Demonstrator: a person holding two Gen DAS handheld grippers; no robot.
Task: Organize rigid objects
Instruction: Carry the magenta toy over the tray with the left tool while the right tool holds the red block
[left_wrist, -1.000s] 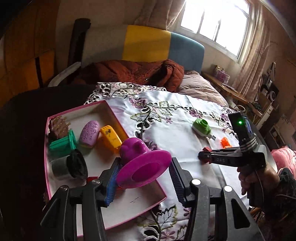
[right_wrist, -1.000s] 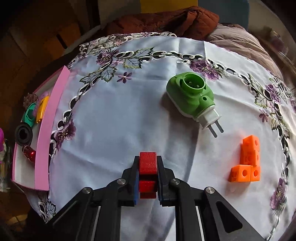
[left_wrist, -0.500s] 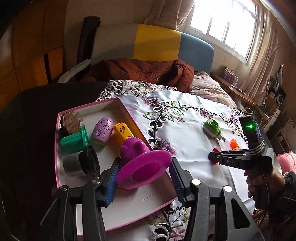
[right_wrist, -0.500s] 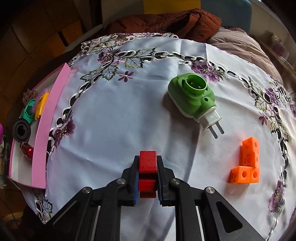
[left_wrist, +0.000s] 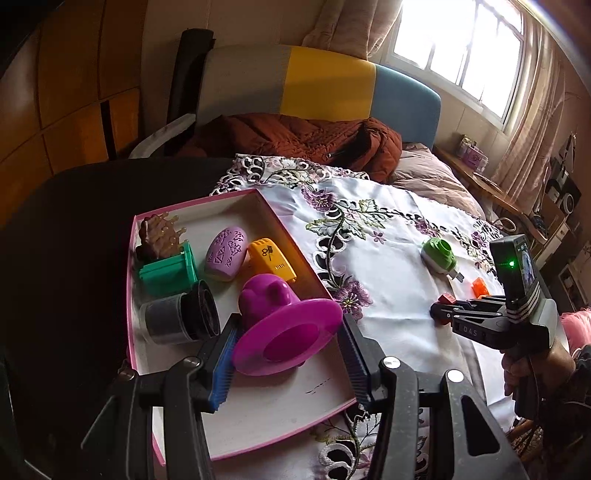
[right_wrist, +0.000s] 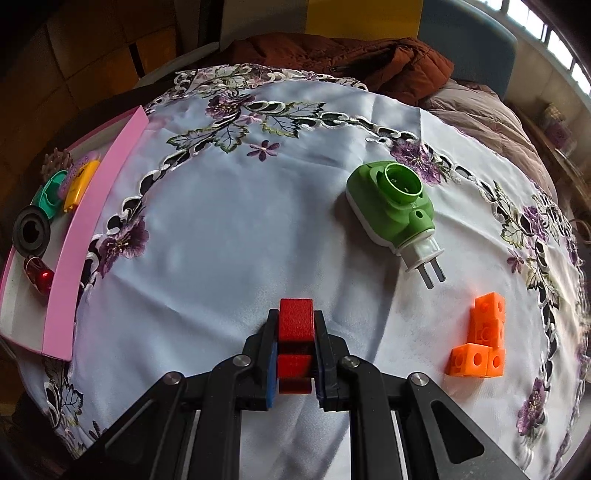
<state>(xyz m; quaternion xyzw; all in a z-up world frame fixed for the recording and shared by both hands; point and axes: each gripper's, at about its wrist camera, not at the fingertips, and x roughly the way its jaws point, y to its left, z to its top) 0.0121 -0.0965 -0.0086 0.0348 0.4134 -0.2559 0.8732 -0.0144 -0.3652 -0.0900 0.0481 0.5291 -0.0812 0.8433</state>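
My left gripper (left_wrist: 288, 332) is shut on the wide brim of a purple hat-shaped toy (left_wrist: 273, 306). It holds the toy over the near part of a pink-rimmed box (left_wrist: 295, 251). Whether the toy touches the box floor I cannot tell. My right gripper (right_wrist: 295, 321) is shut on a red block (right_wrist: 295, 323) just above the flowered tablecloth (right_wrist: 229, 229). In the left wrist view the right gripper (left_wrist: 439, 312) shows with the red block (left_wrist: 446, 298) at its tip, right of the box. A green plug-in device (right_wrist: 391, 206) and joined orange cubes (right_wrist: 480, 339) lie on the cloth beyond it.
Inside the box lie a lilac oval (left_wrist: 225, 254), a yellow piece (left_wrist: 271, 260), a green piece (left_wrist: 170, 273), a brown spiky piece (left_wrist: 155, 232) and a black cylinder (left_wrist: 181, 317). A red shiny item (right_wrist: 38, 277) lies near the pink wall (right_wrist: 92, 229). A brown jacket (left_wrist: 295, 136) lies behind the table.
The left wrist view has swung slightly, so the box now sits further right in the picture. The right gripper has rolled a little. Both grips are unchanged.
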